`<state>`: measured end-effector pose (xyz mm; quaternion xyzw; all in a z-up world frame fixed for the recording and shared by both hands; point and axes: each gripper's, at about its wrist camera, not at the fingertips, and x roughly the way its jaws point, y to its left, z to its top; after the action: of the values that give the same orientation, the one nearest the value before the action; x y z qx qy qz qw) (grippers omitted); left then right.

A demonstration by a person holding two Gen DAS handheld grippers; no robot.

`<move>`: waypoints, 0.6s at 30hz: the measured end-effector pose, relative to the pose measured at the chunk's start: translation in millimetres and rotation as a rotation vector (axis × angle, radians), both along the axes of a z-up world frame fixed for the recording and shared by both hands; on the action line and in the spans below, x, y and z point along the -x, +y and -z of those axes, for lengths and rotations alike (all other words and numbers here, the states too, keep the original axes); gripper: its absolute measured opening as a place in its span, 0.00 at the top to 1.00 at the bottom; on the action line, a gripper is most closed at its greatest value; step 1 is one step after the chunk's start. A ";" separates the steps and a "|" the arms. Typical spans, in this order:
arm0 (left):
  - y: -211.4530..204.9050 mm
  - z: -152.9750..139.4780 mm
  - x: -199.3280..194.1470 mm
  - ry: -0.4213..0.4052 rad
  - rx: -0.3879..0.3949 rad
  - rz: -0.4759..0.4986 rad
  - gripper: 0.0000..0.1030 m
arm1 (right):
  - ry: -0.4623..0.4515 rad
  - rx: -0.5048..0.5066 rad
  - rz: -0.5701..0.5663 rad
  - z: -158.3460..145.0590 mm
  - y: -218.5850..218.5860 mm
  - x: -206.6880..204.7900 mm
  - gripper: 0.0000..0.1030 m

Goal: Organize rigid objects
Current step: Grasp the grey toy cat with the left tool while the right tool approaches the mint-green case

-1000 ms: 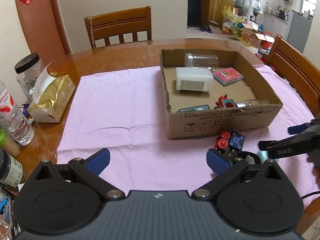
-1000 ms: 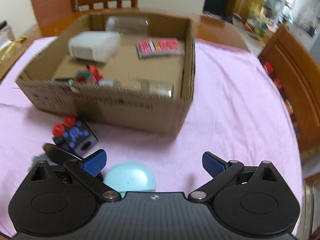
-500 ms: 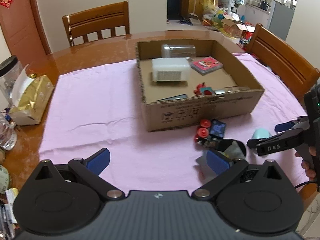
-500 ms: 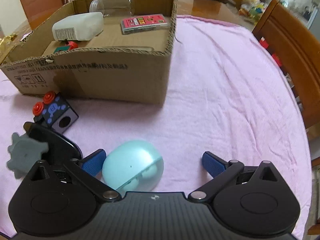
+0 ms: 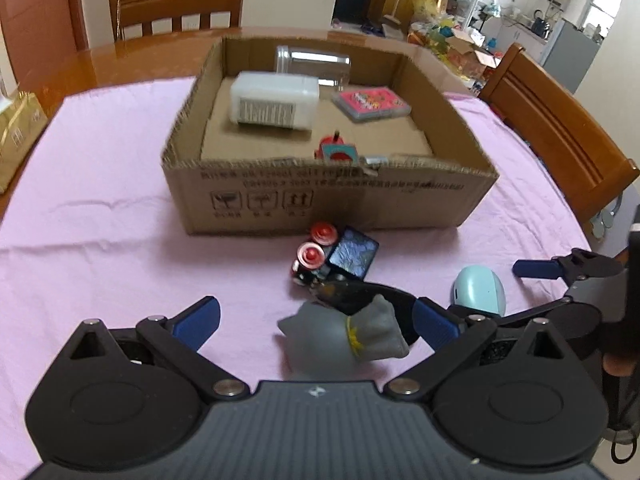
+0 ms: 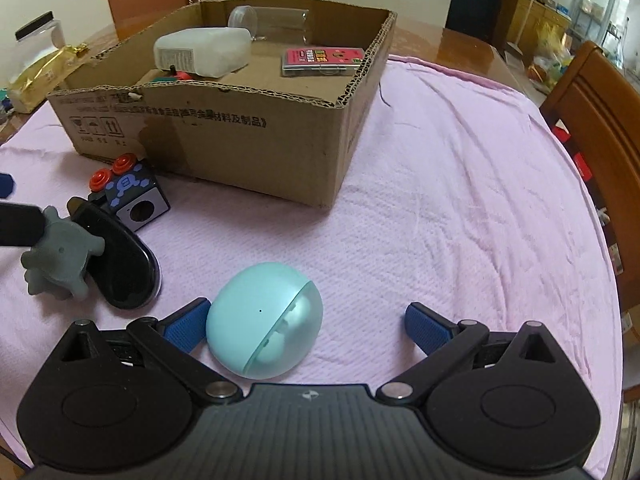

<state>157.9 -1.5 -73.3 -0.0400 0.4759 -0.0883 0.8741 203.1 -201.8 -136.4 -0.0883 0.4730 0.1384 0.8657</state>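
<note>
A cardboard box (image 5: pixel 328 196) stands on the pink cloth and holds a white container (image 5: pixel 274 102), a clear jar (image 5: pixel 312 62), a pink case (image 5: pixel 374 102) and a small red toy (image 5: pixel 336 151). In front of it lie a black cube toy with red knobs (image 5: pixel 336 256), a black oval object (image 6: pixel 120 258), a grey toy figure (image 5: pixel 348 334) and a pale blue egg-shaped case (image 6: pixel 266 320). My left gripper (image 5: pixel 316 320) is open, the grey figure between its fingers. My right gripper (image 6: pixel 306 324) is open, its left finger beside the blue case.
Wooden chairs stand at the far side (image 5: pixel 180 0) and the right (image 5: pixel 560 128) of the table. A gold packet (image 6: pixel 44 72) and a black-lidded jar (image 6: pixel 38 32) sit at the left edge. The pink cloth (image 6: pixel 460 200) spreads right of the box.
Both grippers have moved closer to the objects in front of the box. The grey figure now lies between my left fingers, and the blue case sits nearer my right gripper's left finger.
</note>
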 end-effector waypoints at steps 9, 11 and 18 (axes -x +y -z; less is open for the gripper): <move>3.6 17.8 8.2 0.030 -0.005 -0.063 0.01 | -0.012 -0.004 -0.034 0.8 -3.2 0.5 0.00; 6.8 17.5 12.5 0.028 -0.043 -0.066 0.01 | -0.015 -0.005 -0.037 0.7 -3.8 1.2 0.00; 10.8 15.9 21.2 0.001 -0.117 0.040 0.01 | -0.024 -0.008 -0.046 1.1 -4.7 2.2 0.00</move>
<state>136.7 9.3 -89.1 0.0207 0.4814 -0.0779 0.8728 200.9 -206.4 -137.5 -0.0975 0.4598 0.1591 0.8682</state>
